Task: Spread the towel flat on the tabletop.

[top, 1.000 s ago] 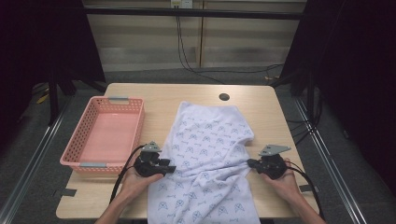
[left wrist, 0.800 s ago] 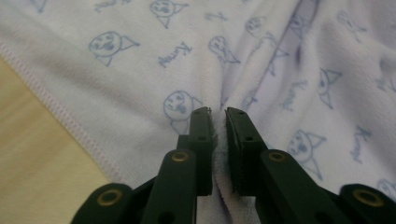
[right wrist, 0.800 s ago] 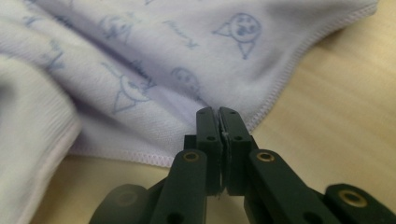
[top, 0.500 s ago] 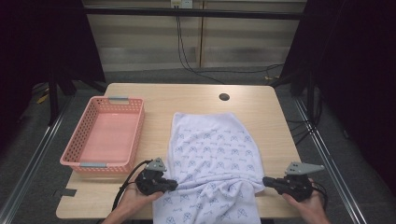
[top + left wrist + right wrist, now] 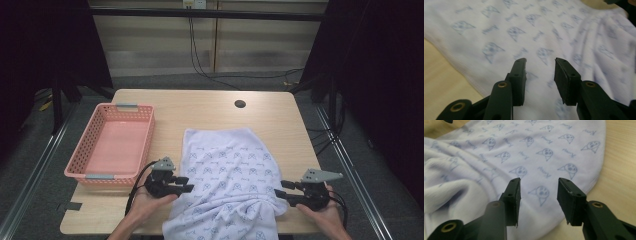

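**A:** so where's the cloth [image 5: 230,180] right now? And are the grippers on it?

**B:** it's spread on the table [image 5: 280,120], right of the pink basket [image 5: 112,145], bunched up near the front edge and hanging over it a bit. Left gripper [image 5: 186,184] sits at its left edge, right gripper [image 5: 281,190] at its right edge. Both sets of jaws have just been opening, with a clear gap now and nothing pinched; the cloth just lies under them.

**A:** so it's let go on both sides?

**B:** yep. Basket's got nothing in it btw.
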